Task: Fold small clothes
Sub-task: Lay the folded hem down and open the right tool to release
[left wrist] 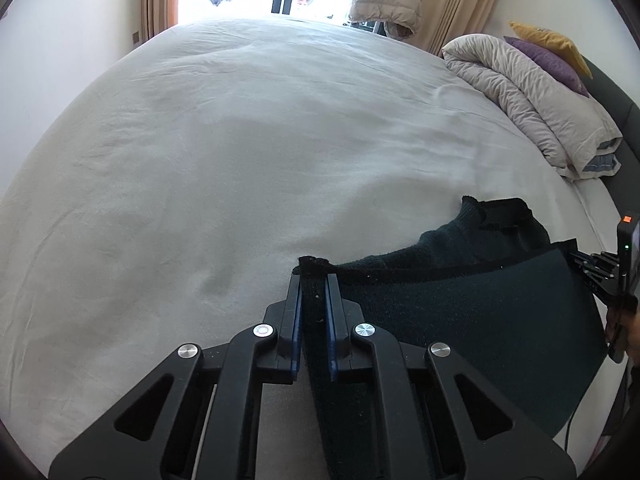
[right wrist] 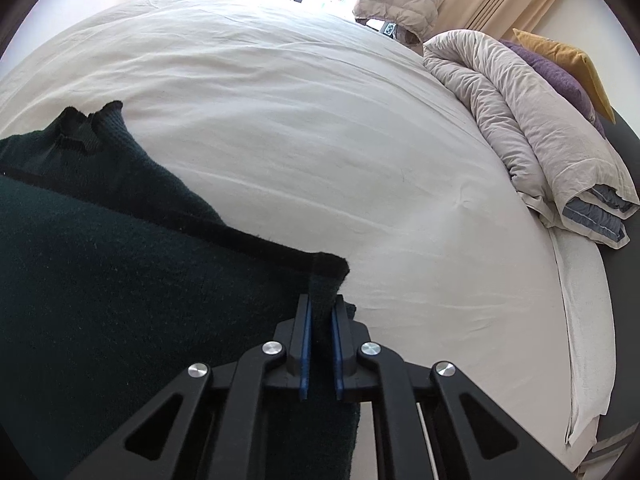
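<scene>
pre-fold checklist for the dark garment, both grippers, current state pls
1. Left gripper clamped on the dark green knit garment: ok, a corner is pinched between the blue pads.
2. Right gripper clamped on the garment's other corner: ok, fabric sits between the pads.
3. Edge between the two grips taut: ok, it runs fairly straight.
4. Landing area on the white bed sheet ahead free: ok, only wrinkles.
5. Rolled duvet clear of the garment: ok, well off to the right.
6. Lower hem hanging even: cannot tell, hidden below the grippers.
</scene>
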Available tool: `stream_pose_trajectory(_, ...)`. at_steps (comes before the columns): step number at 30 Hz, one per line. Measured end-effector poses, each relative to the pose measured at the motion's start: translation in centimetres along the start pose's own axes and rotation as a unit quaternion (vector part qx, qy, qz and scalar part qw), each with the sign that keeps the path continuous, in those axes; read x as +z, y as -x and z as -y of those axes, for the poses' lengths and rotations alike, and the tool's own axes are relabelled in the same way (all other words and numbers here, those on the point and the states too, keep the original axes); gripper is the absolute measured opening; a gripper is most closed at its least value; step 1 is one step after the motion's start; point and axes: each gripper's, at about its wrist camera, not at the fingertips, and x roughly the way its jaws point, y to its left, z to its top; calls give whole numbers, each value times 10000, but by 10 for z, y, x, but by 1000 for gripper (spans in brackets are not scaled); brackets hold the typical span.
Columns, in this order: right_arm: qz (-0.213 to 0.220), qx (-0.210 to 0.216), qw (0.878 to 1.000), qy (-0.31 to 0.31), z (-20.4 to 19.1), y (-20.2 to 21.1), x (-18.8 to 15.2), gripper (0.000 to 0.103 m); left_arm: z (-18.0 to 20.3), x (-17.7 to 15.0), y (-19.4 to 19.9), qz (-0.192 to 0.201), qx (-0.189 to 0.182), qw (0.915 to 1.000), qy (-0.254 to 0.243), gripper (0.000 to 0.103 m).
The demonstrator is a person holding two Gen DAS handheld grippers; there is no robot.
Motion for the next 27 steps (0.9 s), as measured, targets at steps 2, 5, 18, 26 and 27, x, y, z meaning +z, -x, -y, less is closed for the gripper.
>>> stream_pose_trajectory(2, -12, -3, 10000, -43, 3, 0, 2, 8, 0, 0, -4, -14, 40, 10000, 6, 9)
stream_pose_trajectory(5, 40, -43, 10000, -61, 4, 0, 6, 7, -5, 1, -4, 55, 35, 9999, 139, 9)
stream_pose_trajectory(18, 38, 24, 9995, -307, 23, -4, 8, 7, -10, 9, -3, 249, 222, 9994, 121, 5)
stream_pose_trajectory(26, 35, -94, 9983, -570, 24, -28, -8, 20, -11, 4, -30, -9, 411, 9991, -56, 7)
stream_pose_trajectory(27, 100, -82, 9973, -717, 30, -26, -11, 35, -15, 5, -26, 10, 244, 9997, 47, 8)
